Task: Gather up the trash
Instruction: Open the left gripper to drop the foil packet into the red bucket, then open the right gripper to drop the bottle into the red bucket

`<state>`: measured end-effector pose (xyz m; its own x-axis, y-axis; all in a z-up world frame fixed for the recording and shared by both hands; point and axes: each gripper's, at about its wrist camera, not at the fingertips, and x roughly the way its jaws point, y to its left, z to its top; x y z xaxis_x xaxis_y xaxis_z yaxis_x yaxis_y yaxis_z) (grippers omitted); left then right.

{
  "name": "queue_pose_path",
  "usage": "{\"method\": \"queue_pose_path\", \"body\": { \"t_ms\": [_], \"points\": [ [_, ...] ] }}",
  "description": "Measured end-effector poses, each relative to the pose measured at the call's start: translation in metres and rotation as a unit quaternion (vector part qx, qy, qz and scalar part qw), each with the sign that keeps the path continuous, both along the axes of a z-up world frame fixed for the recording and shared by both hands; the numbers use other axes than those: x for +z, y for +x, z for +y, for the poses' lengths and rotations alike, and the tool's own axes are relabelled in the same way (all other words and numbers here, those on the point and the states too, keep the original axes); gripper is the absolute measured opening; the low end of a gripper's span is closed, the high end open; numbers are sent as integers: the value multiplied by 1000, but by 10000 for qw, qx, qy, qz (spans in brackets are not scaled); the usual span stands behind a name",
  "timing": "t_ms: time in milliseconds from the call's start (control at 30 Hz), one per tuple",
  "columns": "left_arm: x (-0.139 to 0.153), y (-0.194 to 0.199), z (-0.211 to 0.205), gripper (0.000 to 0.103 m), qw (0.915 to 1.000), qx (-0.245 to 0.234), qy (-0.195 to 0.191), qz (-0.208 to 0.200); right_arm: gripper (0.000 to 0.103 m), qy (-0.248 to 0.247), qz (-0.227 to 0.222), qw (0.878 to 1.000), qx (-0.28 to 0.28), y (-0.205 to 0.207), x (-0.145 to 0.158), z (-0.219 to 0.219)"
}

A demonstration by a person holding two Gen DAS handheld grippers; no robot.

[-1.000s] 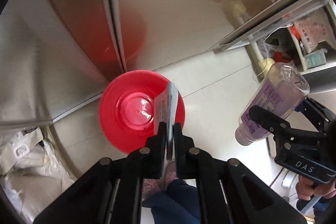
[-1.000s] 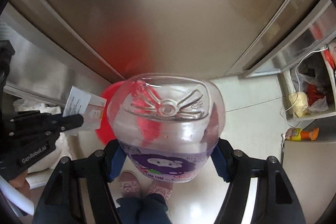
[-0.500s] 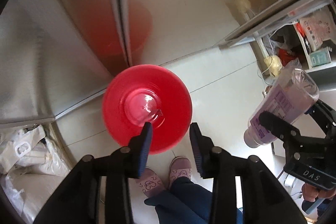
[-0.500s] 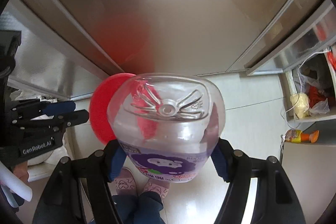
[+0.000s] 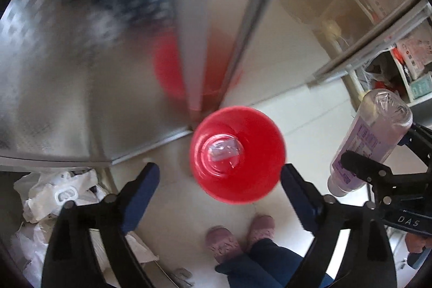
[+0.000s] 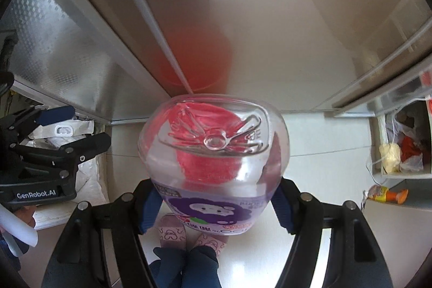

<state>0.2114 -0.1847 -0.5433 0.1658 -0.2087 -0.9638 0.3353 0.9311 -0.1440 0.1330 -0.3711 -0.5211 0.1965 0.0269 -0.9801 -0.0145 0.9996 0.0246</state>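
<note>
Left gripper (image 5: 220,189): black frame with blue pads, jaws spread wide, nothing held between them; seen hovering above the bin. In the right wrist view it is seen at the left edge (image 6: 78,126).
Right gripper (image 6: 216,203): jaws closed onto the sides of the bottle, blue pads pressed against the label band.
Clear plastic bottle with purple cartoon label (image 6: 213,153): held base-forward toward the camera, moulded star pattern visible on the base. In the left wrist view it is seen tilted, gripped at the far right (image 5: 370,136).
Round red plastic bin (image 5: 237,154): stood on the floor against the foot of the metal panels, viewed from above; its red is seen through the bottle in the right wrist view.
Small clear crumpled wrapper (image 5: 224,150): lying at the bottom of the red bin, detail blurred.
Pale tiled floor (image 5: 305,112): bin and the person's pink slippers (image 5: 240,238) are seen on it.
Brushed metal cabinet panels (image 6: 243,18): a red reflection of the bin is carried on them.
White plastic bags (image 5: 54,196): heaped at lower left, beside the panels.
Shelf unit with packets (image 5: 405,58): at right, well apart from the bin.
</note>
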Motion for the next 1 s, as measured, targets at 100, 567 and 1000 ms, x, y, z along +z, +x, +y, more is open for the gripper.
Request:
{"method": "queue_pose_path", "body": {
  "t_ms": [100, 567, 1000],
  "points": [
    [-9, 4, 9, 101, 9998, 91, 169, -47, 68, -6, 54, 10000, 82, 5, -10, 10],
    [-32, 7, 37, 103, 9984, 339, 31, 445, 76, -81, 360, 9986, 389, 21, -34, 41],
    [47, -20, 44, 103, 9983, 540, 28, 207, 95, -152, 95, 9991, 394, 3, 36, 43]
  ]
}}
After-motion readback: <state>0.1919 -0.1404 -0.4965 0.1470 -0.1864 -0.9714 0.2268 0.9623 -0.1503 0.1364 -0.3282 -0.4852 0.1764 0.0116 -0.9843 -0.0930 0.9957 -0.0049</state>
